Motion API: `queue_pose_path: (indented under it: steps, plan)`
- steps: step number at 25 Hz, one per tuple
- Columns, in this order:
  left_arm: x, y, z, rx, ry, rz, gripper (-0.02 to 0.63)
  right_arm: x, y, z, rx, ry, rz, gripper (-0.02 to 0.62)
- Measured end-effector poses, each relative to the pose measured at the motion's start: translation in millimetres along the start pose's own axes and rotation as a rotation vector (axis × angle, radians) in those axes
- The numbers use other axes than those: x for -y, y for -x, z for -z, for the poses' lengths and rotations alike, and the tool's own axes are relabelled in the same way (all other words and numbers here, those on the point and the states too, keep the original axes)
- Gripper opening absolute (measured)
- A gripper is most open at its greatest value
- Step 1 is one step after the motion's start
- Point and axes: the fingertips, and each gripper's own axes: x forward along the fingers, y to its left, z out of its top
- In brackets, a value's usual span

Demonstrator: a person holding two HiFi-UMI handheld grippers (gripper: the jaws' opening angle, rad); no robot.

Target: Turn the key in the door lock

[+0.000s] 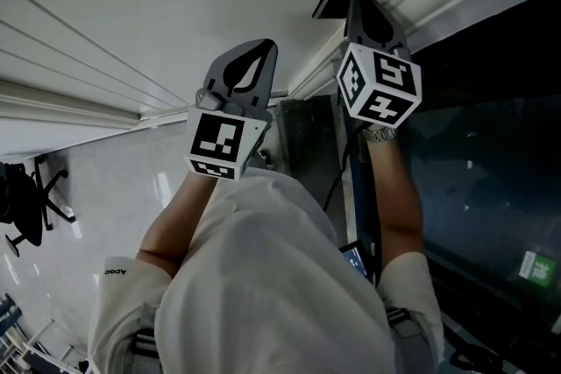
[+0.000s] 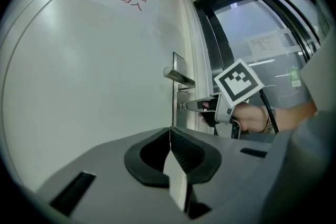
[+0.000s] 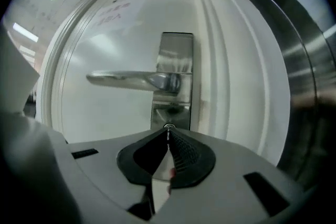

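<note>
Our key [image 3: 168,132] sits in the lock [image 3: 169,125] just below the lever handle [image 3: 131,80] of the white door [image 3: 105,113]. The right gripper [image 3: 168,137] has its fingers clenched on the key. The left gripper [image 2: 170,136] hangs apart from the door, fingers pressed together, empty.

Close above the lock [image 3: 168,127], lever handle [image 3: 131,80]; bare door [image 3: 105,118] leftward, frame [image 3: 223,86] rightward.

Dim overall, fisheye-warped edges, dark vignette

A black office chair [image 1: 26,206] stands on the glossy floor [image 1: 105,188]. The glass panel [image 1: 491,136] carries a green sign [image 1: 536,265] and a paper notice [image 2: 265,44].
</note>
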Motion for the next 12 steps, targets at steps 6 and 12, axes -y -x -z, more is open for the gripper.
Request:
queue_pose_path:
  steps: [6, 12]
  plan:
    - [4.8, 4.9, -2.0, 0.005, 0.000, 0.007, 0.011, 9.1, 0.4, 4.0, -0.014, -0.571, -0.131, 0.014]
    - [6.1, 7.3, -3.8, 0.006, 0.005, 0.008, 0.011, 9.8, 0.8, 6.1, -0.019, -0.841, -0.205, 0.014]
